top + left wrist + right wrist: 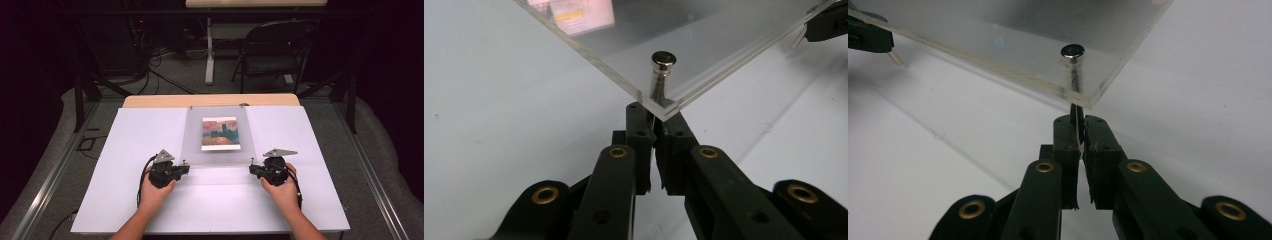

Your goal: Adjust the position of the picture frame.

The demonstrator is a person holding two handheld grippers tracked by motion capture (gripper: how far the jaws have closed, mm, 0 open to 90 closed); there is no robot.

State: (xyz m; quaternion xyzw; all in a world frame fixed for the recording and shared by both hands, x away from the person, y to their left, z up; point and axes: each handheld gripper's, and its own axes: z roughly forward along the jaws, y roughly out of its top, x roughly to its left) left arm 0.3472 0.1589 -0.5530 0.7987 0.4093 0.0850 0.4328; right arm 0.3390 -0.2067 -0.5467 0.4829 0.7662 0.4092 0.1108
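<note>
Clear acrylic panel lying at table centre, long axis running 12 to 6 o'clock, with a painted print under it. Left gripper, at the panel's 7 o'clock corner, is clamped on a metal corner pin. Right gripper, at the 5 o'clock corner, is clamped on a second pin. Both near corners appear raised off the table.

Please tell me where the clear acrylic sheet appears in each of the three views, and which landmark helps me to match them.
High view: the clear acrylic sheet lies at the table's middle, over the small painting print.
Left gripper view: its near corner sits top centre, above the closed fingers.
Right gripper view: another corner sits top centre.
Shared landmark: a metal corner pin stands through each near corner.
</note>
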